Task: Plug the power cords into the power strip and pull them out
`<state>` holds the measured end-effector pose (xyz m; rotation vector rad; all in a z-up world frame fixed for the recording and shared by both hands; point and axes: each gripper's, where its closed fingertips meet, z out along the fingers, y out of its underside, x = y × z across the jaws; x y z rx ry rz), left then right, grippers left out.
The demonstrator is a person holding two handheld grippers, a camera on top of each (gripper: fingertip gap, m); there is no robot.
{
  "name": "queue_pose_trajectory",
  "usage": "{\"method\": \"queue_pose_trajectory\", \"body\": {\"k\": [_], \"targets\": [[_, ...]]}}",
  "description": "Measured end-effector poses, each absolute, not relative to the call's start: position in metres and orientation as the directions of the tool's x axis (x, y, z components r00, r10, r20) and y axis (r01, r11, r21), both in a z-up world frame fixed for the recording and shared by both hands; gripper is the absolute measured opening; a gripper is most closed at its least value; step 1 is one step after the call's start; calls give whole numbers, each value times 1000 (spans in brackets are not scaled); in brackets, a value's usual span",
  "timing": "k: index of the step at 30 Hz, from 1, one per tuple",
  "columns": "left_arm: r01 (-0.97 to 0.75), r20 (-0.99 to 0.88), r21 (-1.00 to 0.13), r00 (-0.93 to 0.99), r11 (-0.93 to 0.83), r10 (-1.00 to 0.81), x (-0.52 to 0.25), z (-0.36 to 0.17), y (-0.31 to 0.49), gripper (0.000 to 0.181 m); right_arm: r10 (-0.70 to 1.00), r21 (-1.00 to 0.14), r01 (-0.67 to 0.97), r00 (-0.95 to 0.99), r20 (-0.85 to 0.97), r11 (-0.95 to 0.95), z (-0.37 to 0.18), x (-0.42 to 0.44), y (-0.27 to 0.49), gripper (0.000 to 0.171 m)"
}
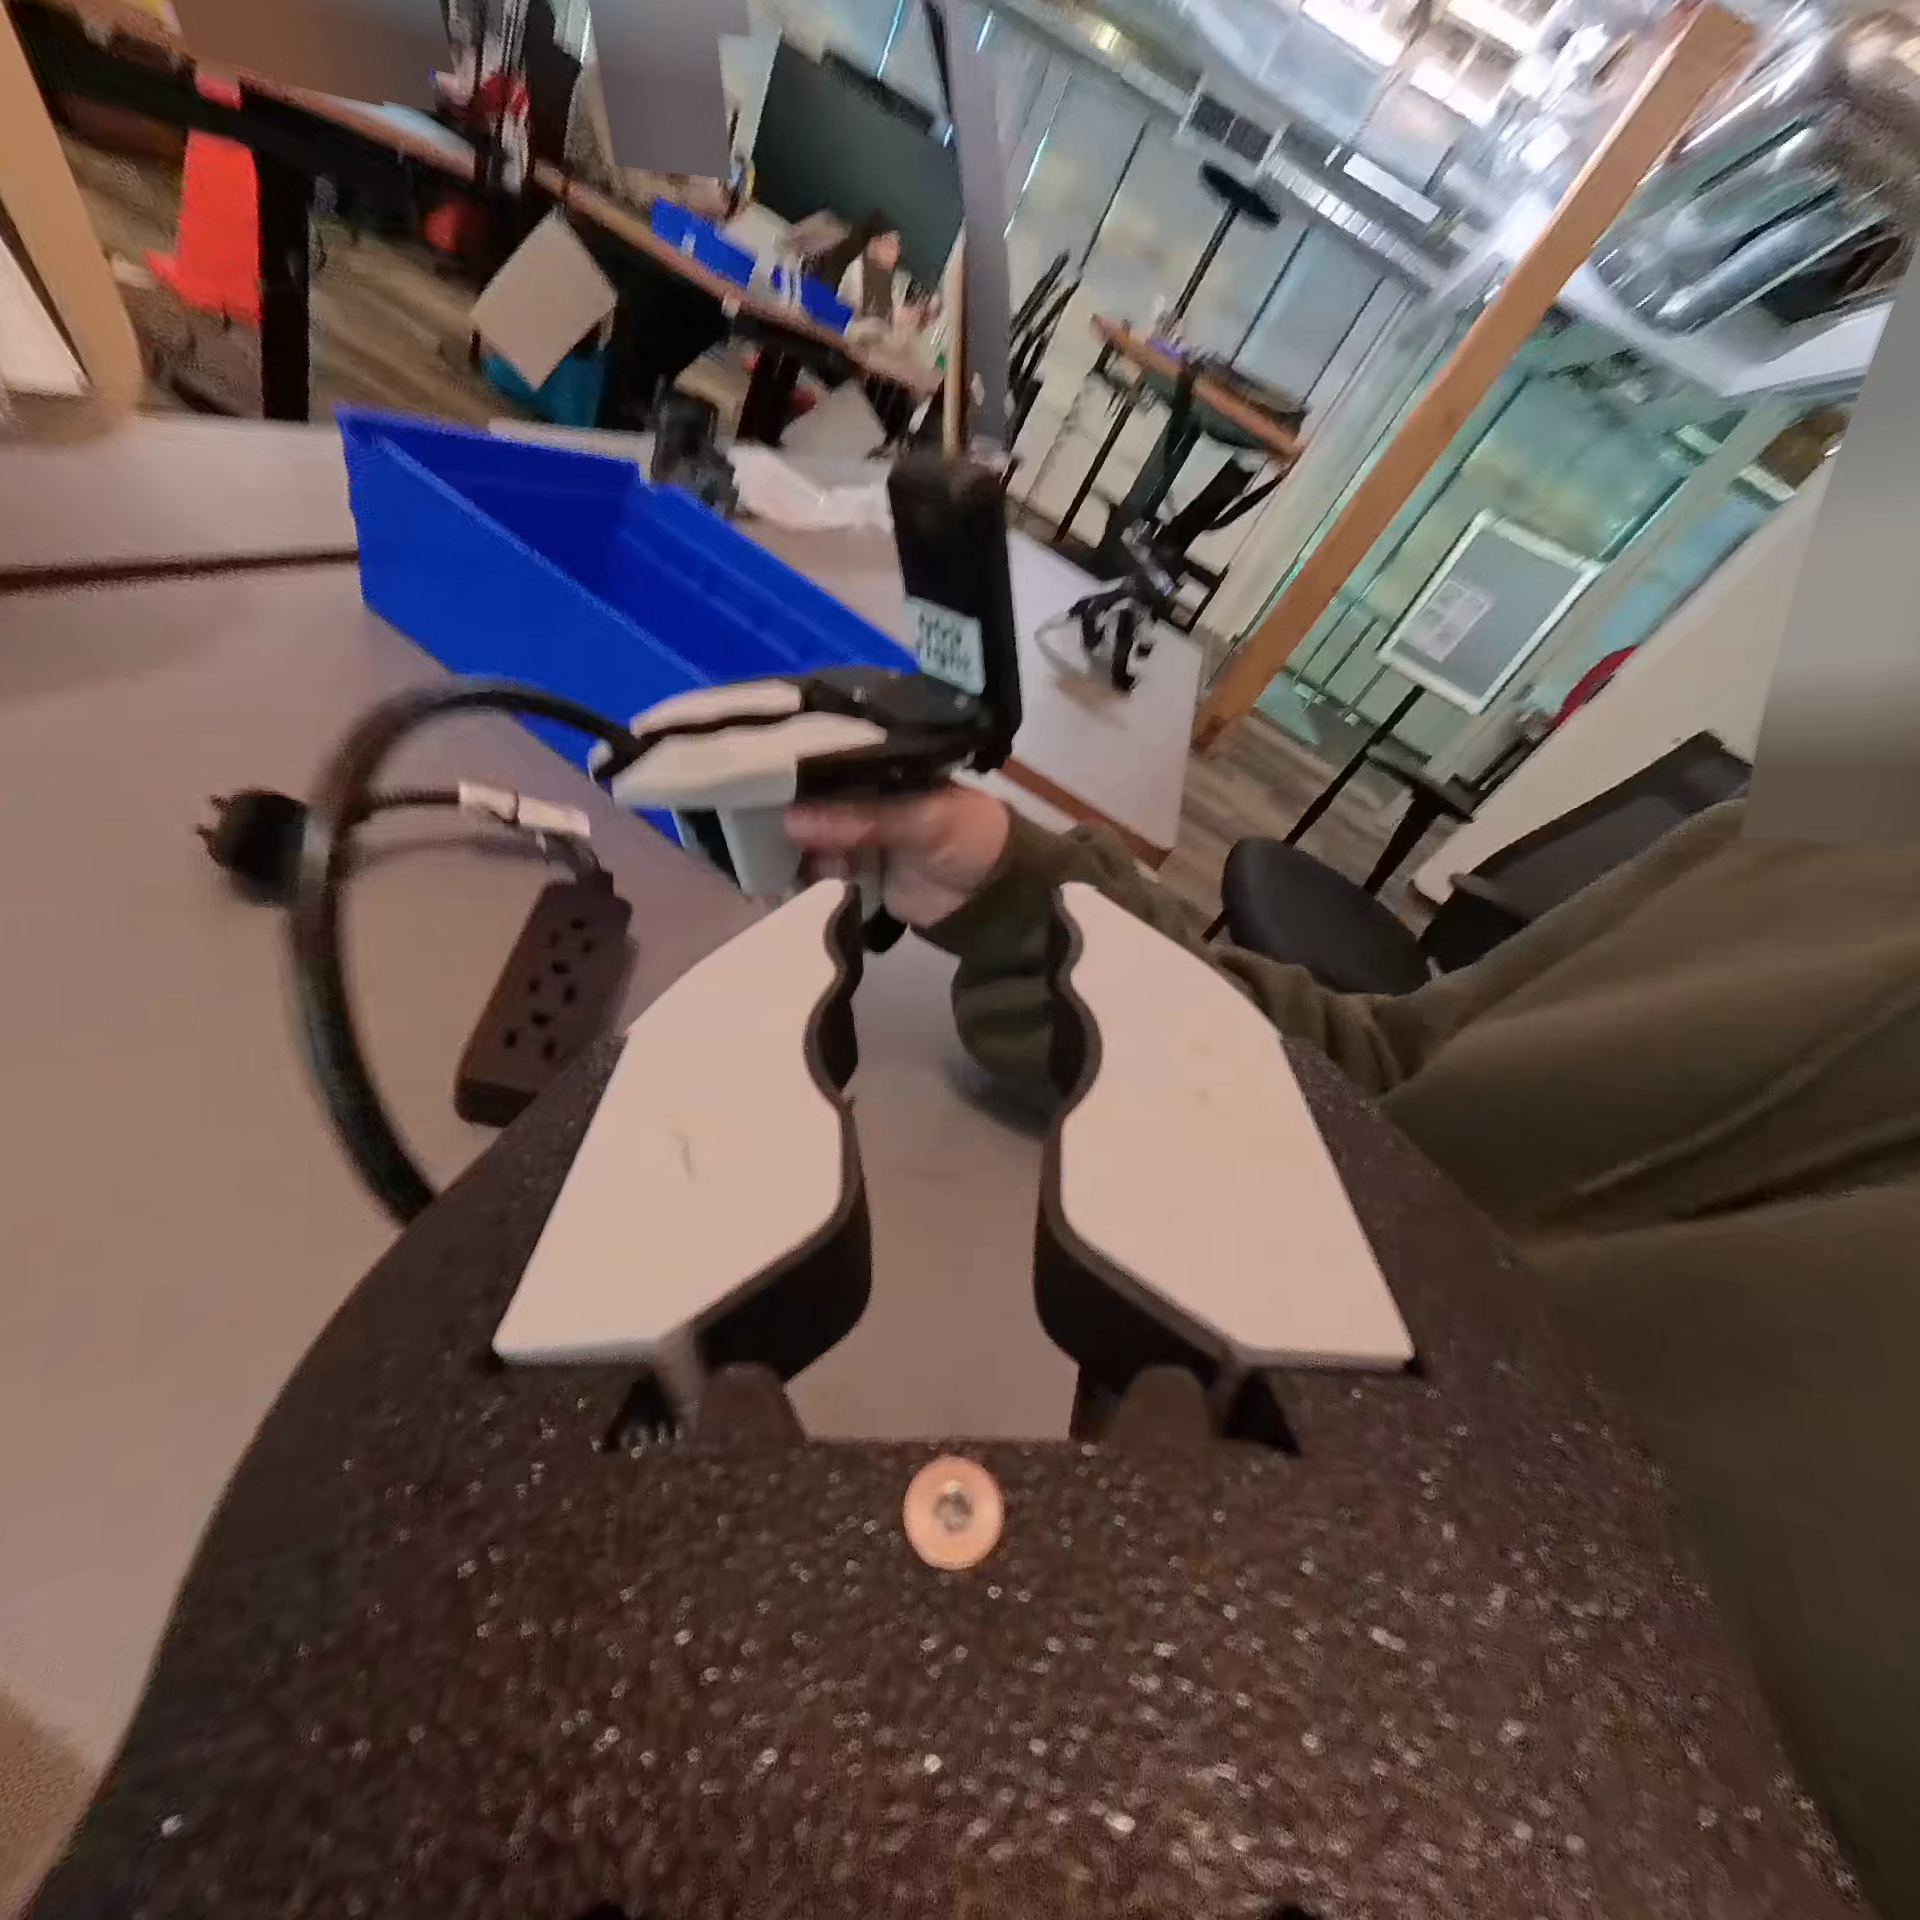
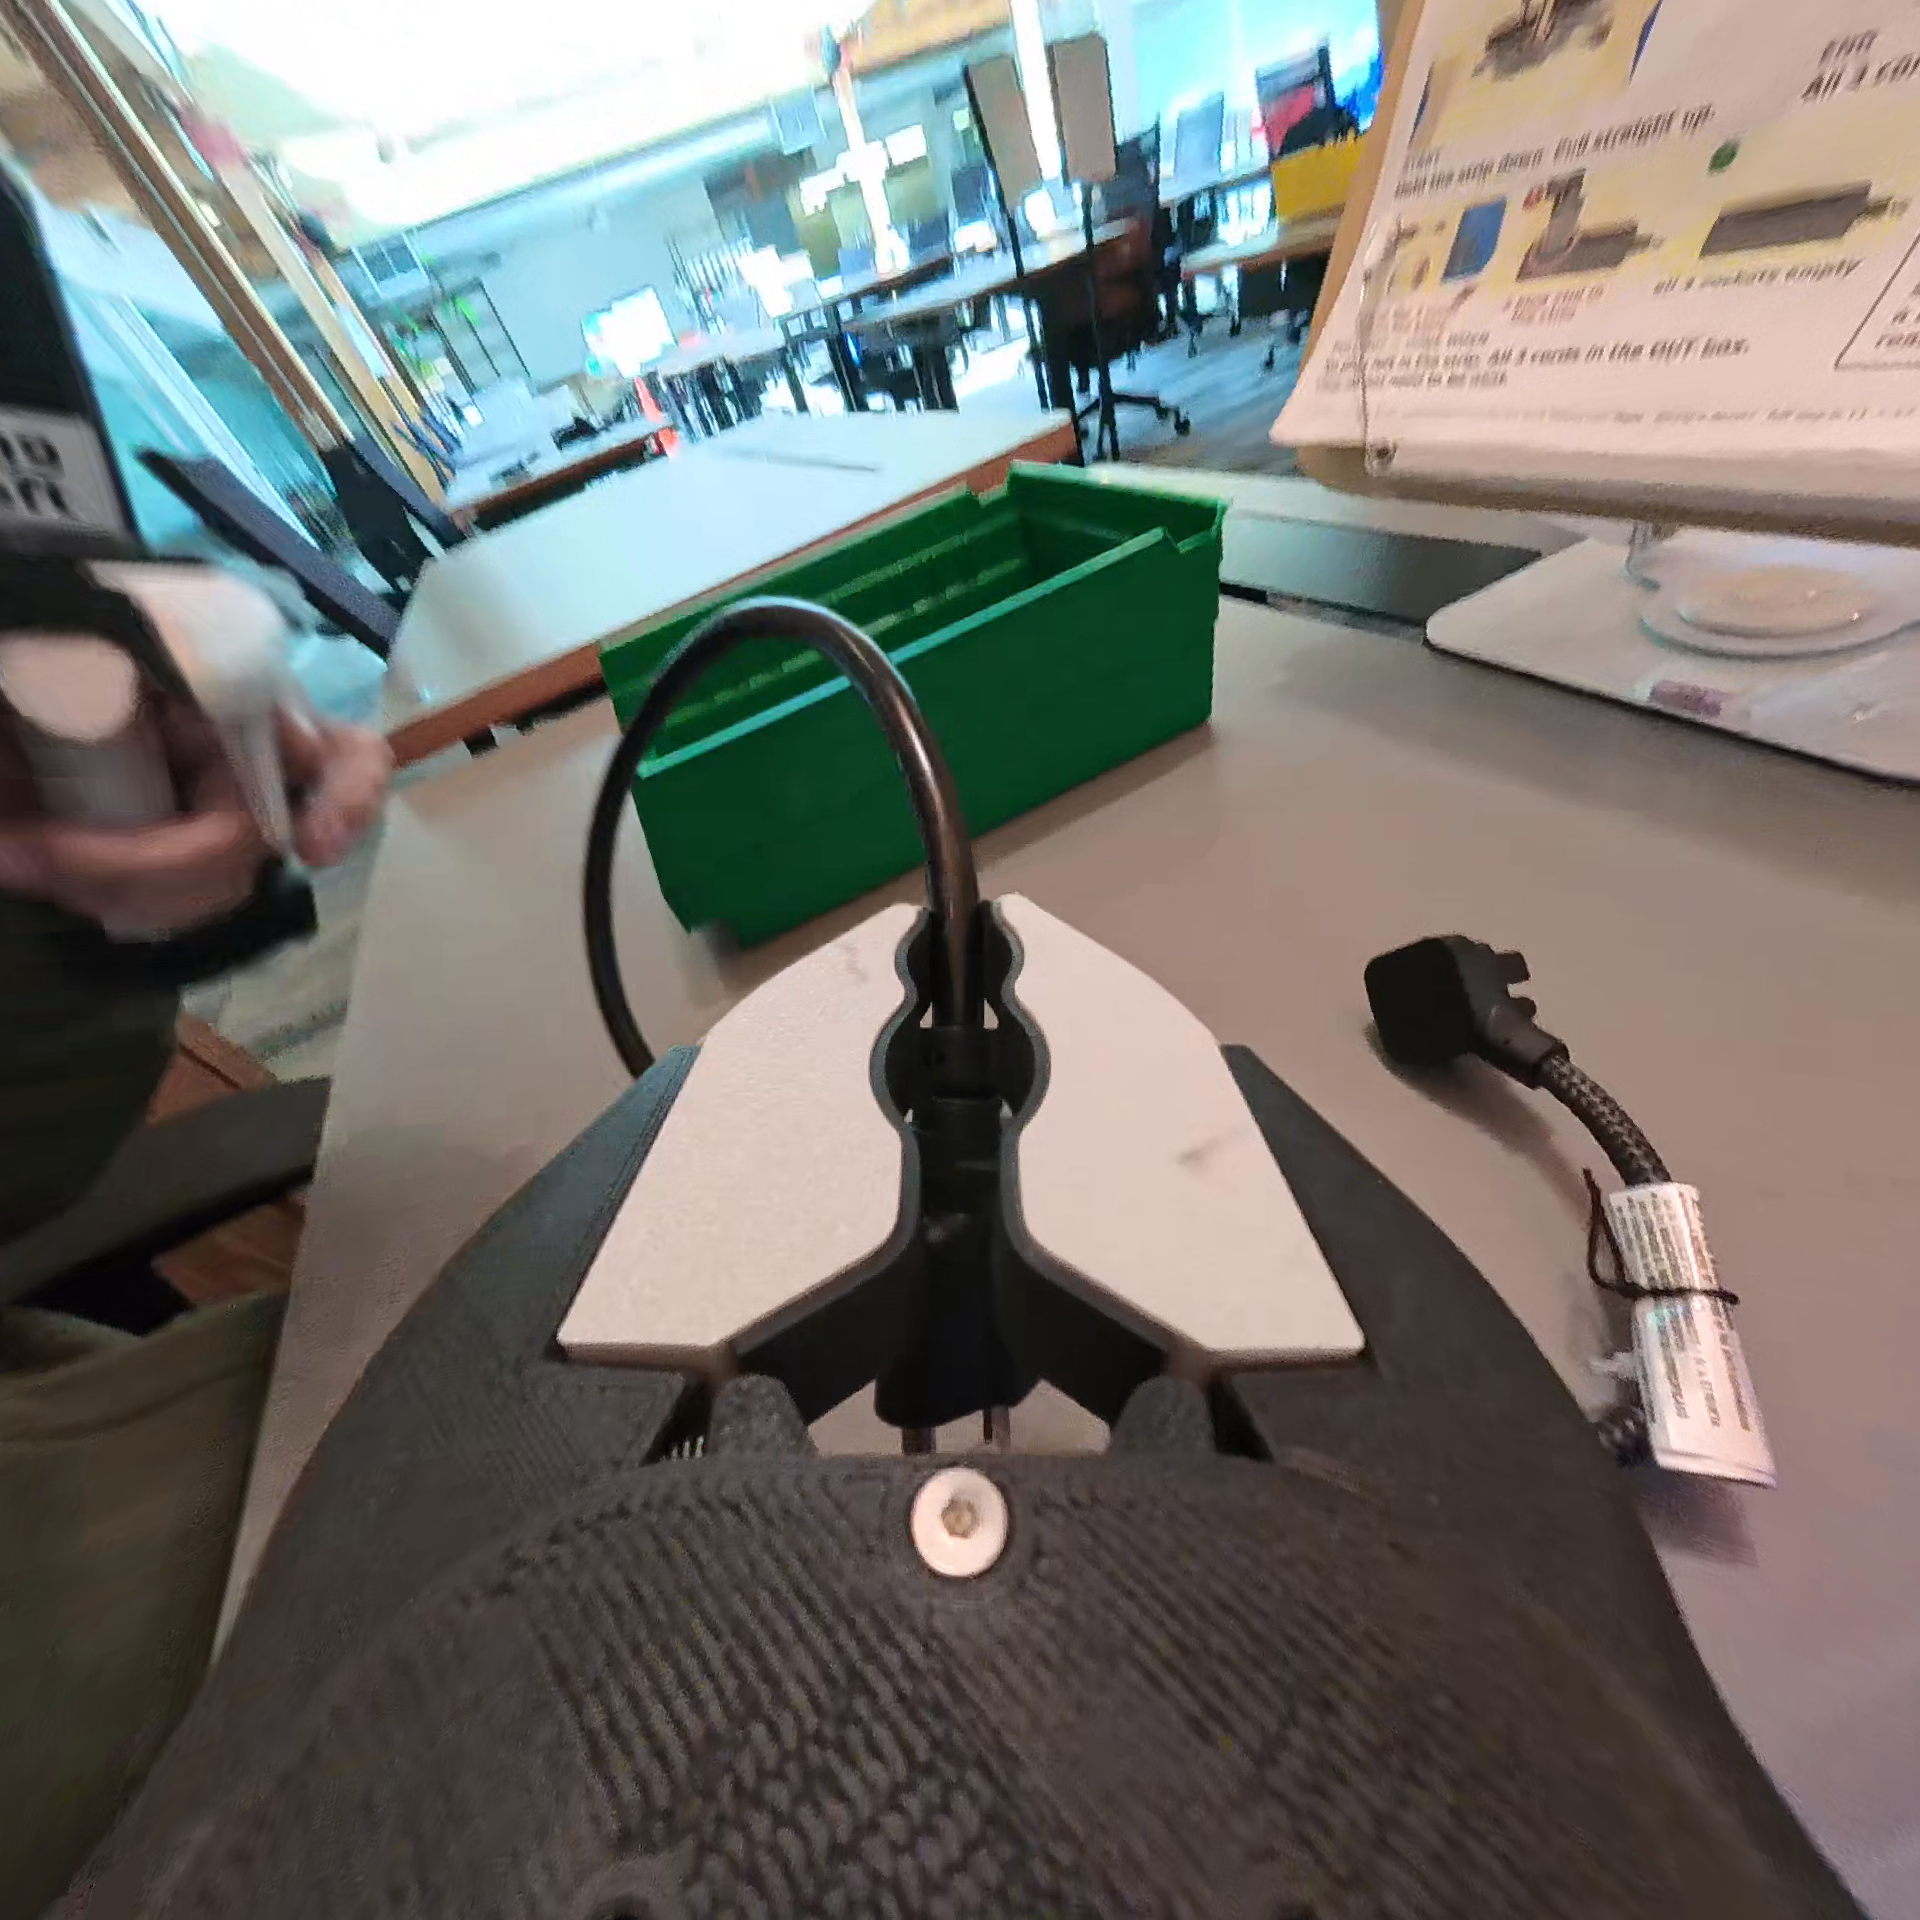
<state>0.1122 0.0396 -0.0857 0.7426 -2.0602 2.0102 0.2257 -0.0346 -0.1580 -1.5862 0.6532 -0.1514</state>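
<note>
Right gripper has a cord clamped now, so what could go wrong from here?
1. The right gripper holds the black cord with the plug's prongs pointing back toward the camera, so the plug may need turning before it meets the power strip.
2. The cord loops out ahead of the jaws and could snag the green bin.
3. The left gripper is open, so the strip lies unheld and may slide.

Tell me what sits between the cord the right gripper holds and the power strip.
Nothing visible. The right gripper is shut on a black cord, held above the table. In the left wrist view the power strip lies flat, sockets up and empty; only its own braided cable curls beside it.
</note>
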Motion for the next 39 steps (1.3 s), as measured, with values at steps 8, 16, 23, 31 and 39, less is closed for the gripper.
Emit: {"method": "queue_pose_trajectory", "body": {"k": [8, 16, 23, 31, 39], "targets": [[-647, 621, -761, -706, -47, -340, 162, -140, -27, 71, -369, -969, -212, 897, -244, 127, -113, 185, -26, 8], [-604, 649, -742, -757, -291, -82, 189, -68, -41, 48, -399, -968, -155, 890, -223, 195, -91, 171, -48, 8], [-489, 512, -859, -833, -153, -210, 201, -72, -51, 36, -367, -960, -181, 896, -251, 214, -88, 159, -47, 8], [-77, 83, -996, -980, -43, -182, 177, -84, -53, 46, -106, -850, -344, 903, -415, 398, -60, 150, -51, 9], [-162, 172, -933, -985, -320, -2, 152, -67, -61, 40, 35, -791, -428, 887, -461, 438, -55, 146, -36, 9]]}}
